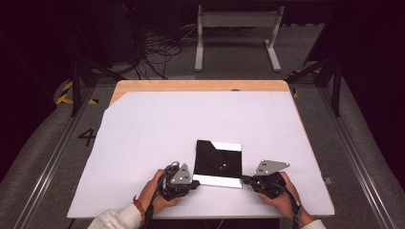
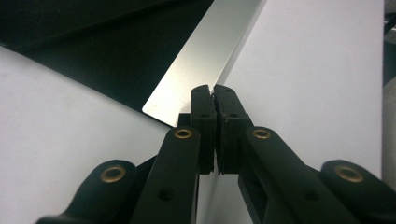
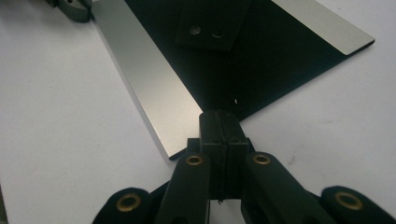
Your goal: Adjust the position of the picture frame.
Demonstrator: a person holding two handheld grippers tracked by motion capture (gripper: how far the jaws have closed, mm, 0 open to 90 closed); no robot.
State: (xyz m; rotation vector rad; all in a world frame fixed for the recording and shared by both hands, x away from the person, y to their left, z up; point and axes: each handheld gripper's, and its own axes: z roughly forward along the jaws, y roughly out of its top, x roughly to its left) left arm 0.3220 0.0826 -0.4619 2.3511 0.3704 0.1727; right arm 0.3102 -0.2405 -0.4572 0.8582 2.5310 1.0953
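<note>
The tabletop (image 1: 157, 138) is the biggest thing here, covered by a white sheet, with a strip of bare wood showing along its far edge. Beyond it, on the grey floor, stands a white metal frame (image 1: 236, 33) beside a tangle of black cables (image 1: 157, 50).

Near the person's edge of the tabletop, about midway across, lies a flat black folder (image 1: 217, 160). It has a silver band along its near edge and another along its far edge, and a black flap with two small snap studs (image 3: 205, 31) folded over its face. It lies flat on the white sheet, slightly askew.

The person's hands come in from the near side, one at each near corner of the folder. The left claw (image 1: 195, 182) sits at the folder's near left corner; in the left gripper view its jaws are pressed together with the silver corner (image 2: 201, 60) pinched at their tips. The right claw (image 1: 244, 180) sits at the near right corner; in the right gripper view its jaws are likewise closed tight, their tips meeting the end of the silver band at the folder's edge. A grey three-cornered plate (image 1: 271, 167) rides on top of the right claw.
</note>
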